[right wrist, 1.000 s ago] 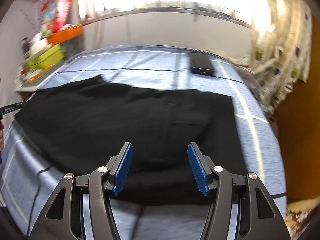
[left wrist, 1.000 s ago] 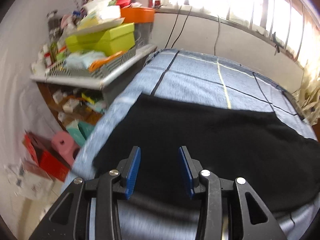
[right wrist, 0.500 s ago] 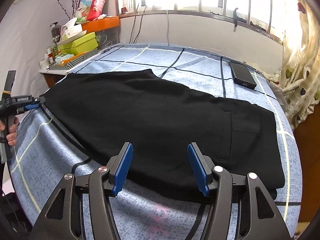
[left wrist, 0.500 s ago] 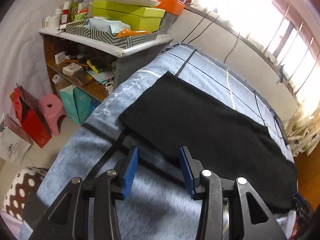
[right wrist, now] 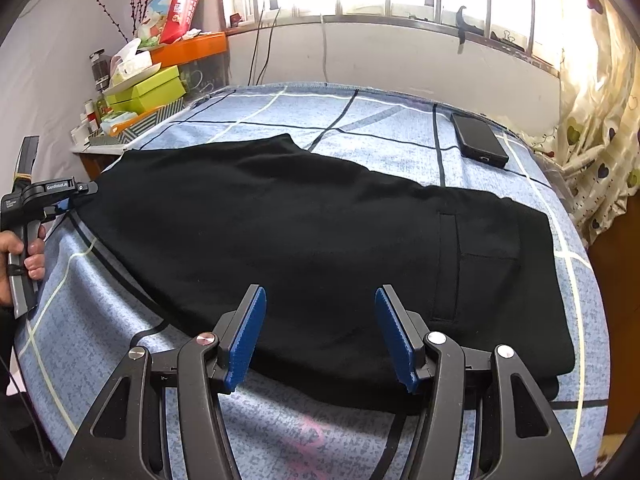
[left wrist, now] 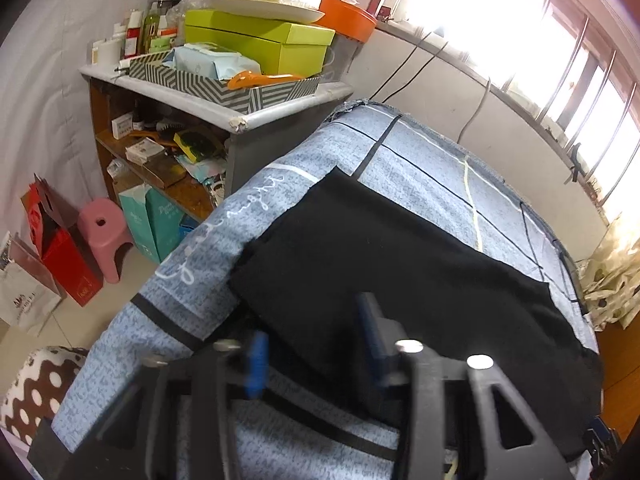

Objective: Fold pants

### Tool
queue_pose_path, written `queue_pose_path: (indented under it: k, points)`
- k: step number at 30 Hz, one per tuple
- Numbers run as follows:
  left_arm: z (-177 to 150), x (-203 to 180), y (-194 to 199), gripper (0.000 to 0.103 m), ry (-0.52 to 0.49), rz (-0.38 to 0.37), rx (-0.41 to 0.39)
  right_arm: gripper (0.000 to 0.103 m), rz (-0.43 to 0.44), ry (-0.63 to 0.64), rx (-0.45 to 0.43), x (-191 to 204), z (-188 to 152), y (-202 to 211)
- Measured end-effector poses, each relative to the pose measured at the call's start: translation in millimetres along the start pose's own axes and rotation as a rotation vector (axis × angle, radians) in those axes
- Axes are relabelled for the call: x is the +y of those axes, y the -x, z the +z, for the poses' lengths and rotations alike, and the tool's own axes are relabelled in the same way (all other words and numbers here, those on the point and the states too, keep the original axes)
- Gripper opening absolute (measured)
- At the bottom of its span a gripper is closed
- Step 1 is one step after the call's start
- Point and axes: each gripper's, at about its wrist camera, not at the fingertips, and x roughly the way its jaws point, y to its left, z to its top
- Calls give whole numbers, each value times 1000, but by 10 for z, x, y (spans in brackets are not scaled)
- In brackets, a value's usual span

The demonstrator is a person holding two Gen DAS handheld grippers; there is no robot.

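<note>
Black pants [right wrist: 312, 240] lie flat across the blue checked bed [right wrist: 120, 340], legs stacked, waist and back pocket at the right. My right gripper [right wrist: 320, 332] is open and empty above their near edge, around the middle. My left gripper [left wrist: 312, 344] is open at the leg-hem corner of the pants [left wrist: 400, 272], with the near hem edge between its fingers. In the right wrist view the left gripper [right wrist: 76, 196] sits at the far left at the hem, held by a hand.
A black phone [right wrist: 478, 140] lies on the bed's far right. A cluttered shelf [left wrist: 224, 92] with green boxes stands beside the bed's left end. A pink stool [left wrist: 102, 228] and red bag [left wrist: 60, 256] are on the floor. Curtains [right wrist: 592, 120] hang at right.
My left gripper has pulled back from over the pants, then dropped and tilted towards the hem corner. My right gripper has backed off to the near edge. Both stayed open.
</note>
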Motion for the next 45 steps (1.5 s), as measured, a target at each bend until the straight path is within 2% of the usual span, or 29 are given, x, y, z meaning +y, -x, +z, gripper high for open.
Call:
queue_pose_path:
  k: [3, 7, 11, 16, 21, 25, 29, 33, 37, 40, 45]
  points:
    - [22, 11, -20, 9, 7, -27, 16, 58, 2, -4, 8, -10, -22, -17]
    - [54, -78, 120, 8, -23, -58, -27, 58, -3, -14, 9, -38, -35, -20]
    - [127, -278, 291, 8, -65, -131, -57, 58, 0, -21, 5, -52, -32, -19]
    - [167, -707, 426, 8, -148, -245, -62, 58, 4, -29, 1, -58, -43, -18]
    - [84, -1271, 489, 8, -280, -341, -55, 58, 7, -44, -6, -104, -55, 8]
    - [-97, -1705, 474, 8, -392, -431, -12, 58, 1, -54, -11, -151, -67, 44]
    - [-413, -2084, 384, 8, -533, -522, 75, 58, -7, -74, -14, -226, -88, 73]
    - [-777, -2329, 228, 8, -650, -525, 170, 58, -9, -90, -15, -280, -103, 85]
    - [-962, -2401, 90, 8, -677, -517, 238, 58, -3, -100, -18, -309, -107, 96]
    - [-985, -2365, 104, 8, -675, -521, 247, 58, 2, -104, -21, -316, -95, 98]
    - [-1038, -2267, 260, 12, -697, -574, 245, 58, 19, -109, -35, -315, -59, 110]
